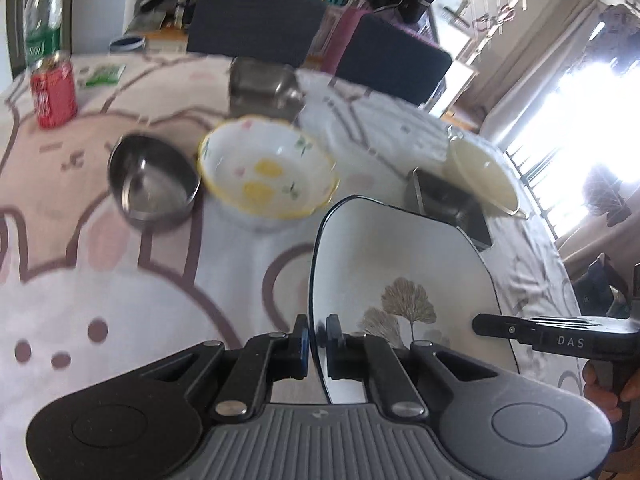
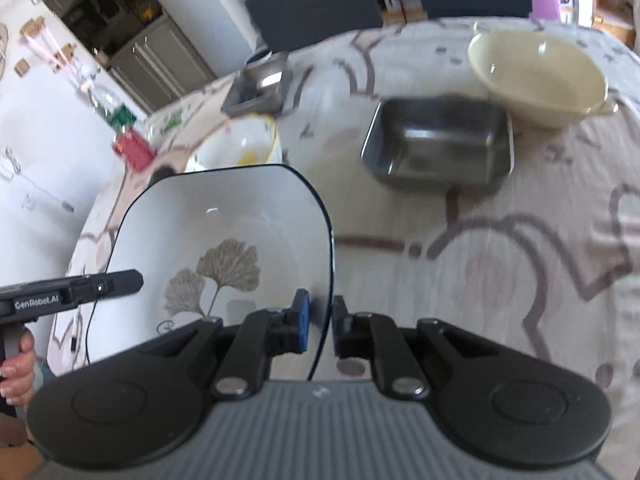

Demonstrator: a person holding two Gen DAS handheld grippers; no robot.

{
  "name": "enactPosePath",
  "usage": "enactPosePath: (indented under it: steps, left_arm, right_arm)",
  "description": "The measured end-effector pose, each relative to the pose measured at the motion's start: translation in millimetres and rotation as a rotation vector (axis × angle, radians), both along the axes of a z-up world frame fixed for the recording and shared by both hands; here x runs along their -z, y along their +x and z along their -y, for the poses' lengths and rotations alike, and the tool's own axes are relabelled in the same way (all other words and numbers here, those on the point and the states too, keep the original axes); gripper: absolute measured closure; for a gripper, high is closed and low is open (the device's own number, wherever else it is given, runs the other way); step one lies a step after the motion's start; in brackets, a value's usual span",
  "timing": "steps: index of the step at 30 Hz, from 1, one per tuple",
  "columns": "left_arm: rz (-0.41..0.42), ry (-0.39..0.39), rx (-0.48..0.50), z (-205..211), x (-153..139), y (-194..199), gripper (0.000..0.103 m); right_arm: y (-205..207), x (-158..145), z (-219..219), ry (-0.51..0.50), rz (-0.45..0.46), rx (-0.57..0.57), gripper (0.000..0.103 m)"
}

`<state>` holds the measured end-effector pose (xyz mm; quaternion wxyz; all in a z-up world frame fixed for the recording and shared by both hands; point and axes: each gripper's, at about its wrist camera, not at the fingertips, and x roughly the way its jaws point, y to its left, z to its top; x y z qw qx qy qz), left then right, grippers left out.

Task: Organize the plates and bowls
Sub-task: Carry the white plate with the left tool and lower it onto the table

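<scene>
Evidently both claws grip one white square plate (image 1: pixel 400 264) with a ginkgo-leaf print, lifted above the counter (image 1: pixel 120 280). The left claw (image 1: pixel 316 340) pinches its left rim; the right claw (image 2: pixel 320 320) pinches the opposite rim, the edge sitting between its fingers. Beyond on the cloth sit a floral bowl (image 1: pixel 268 168), a round steel bowl (image 1: pixel 154 180), a steel tray (image 2: pixel 438 146) and a cream bowl (image 2: pixel 538 76).
</scene>
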<state>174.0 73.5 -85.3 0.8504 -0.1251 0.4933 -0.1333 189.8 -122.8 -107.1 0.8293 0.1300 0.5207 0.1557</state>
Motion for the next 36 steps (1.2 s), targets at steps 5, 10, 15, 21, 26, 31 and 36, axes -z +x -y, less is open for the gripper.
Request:
enactPosePath:
  steps: [5, 10, 15, 21, 26, 31, 36]
  left_arm:
    - [-0.027, 0.028, 0.009, -3, 11, 2, 0.094]
    - [-0.063, 0.044, -0.006, -7, 22, 10, 0.092]
    - [-0.086, 0.072, -0.010, -8, 32, 15, 0.089]
    - [-0.134, 0.071, -0.015, -9, 47, 21, 0.085]
    - [-0.147, 0.065, -0.035, -7, 54, 26, 0.085]
    - [-0.157, 0.072, -0.049, -7, 59, 30, 0.083]
    - [-0.176, 0.063, -0.065, -11, 64, 31, 0.081]
  right_arm:
    - [-2, 20, -15, -0.028, -0.033, -0.039, 0.089]
    - [8, 30, -28, -0.034, -0.061, -0.055, 0.089]
    - [12, 34, -37, -0.061, -0.072, -0.065, 0.089]
    - [16, 34, -43, -0.076, -0.086, -0.067, 0.089]
    - [15, 35, -41, -0.106, -0.086, -0.059, 0.089]
    - [19, 38, -45, -0.123, -0.084, -0.052, 0.089]
    - [23, 37, -48, -0.128, -0.074, -0.049, 0.089]
